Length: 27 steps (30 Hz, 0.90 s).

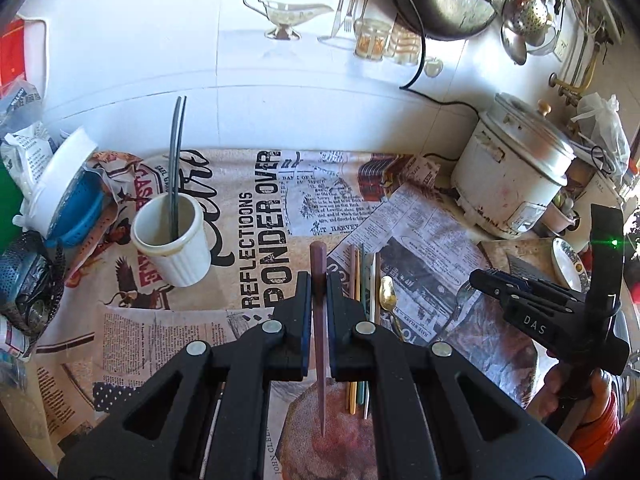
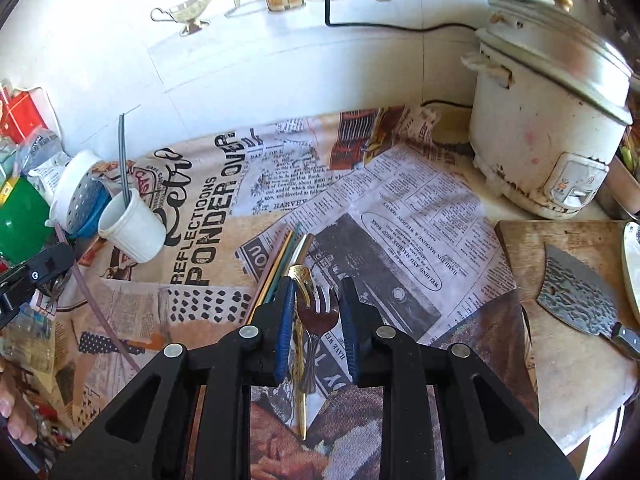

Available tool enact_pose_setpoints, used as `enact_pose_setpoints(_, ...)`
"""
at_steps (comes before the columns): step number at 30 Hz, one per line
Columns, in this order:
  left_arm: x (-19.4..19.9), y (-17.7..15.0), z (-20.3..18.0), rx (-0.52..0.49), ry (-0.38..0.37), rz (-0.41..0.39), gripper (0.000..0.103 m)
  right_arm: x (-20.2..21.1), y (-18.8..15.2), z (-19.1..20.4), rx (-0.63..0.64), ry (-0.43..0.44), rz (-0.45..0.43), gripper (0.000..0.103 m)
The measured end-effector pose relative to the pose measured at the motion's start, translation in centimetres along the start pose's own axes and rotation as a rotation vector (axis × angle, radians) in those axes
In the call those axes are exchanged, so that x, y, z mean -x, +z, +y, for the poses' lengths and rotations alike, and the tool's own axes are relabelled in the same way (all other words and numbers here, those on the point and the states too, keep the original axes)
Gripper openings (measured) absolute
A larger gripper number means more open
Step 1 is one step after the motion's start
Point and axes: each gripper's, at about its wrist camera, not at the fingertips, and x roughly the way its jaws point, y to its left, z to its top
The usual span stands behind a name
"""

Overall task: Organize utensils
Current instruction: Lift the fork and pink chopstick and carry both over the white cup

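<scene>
My left gripper [image 1: 319, 280] is shut on a purple-brown chopstick [image 1: 319, 320], held above the newspaper-covered counter. A white cup [image 1: 172, 240] with two dark chopsticks [image 1: 176, 168] stands to its front left; it also shows in the right wrist view [image 2: 134, 226]. Several coloured chopsticks [image 2: 280, 264], a gold spoon [image 2: 300, 308] and a fork [image 2: 318, 316] lie on the paper. My right gripper [image 2: 316, 292] is open, its fingers either side of the fork's head. The right gripper also shows in the left wrist view [image 1: 520, 296].
A white rice cooker [image 2: 544, 128] stands at the back right with a black cord [image 2: 380, 26]. A wooden board [image 2: 560, 280] with a cleaver [image 2: 580, 300] lies at the right. A blue-and-white strainer [image 1: 64, 196] and clutter sit at the left.
</scene>
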Motion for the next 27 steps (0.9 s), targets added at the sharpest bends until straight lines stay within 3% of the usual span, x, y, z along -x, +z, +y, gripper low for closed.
enact_pose_setpoints(14, 5.1, 0.9, 1.9, 0.043, 0.031, -0.125, 0.005, 2.5, 1.6, 5.2, 0.090, 0.068, -0.089, 0.018)
enact_pose_setpoints(27, 8.9, 3.4, 5.7, 0.089, 0.121, -0.242, 0.005, 3.7, 5.9, 11.9, 0.209, 0.184, -0.179, 0.018)
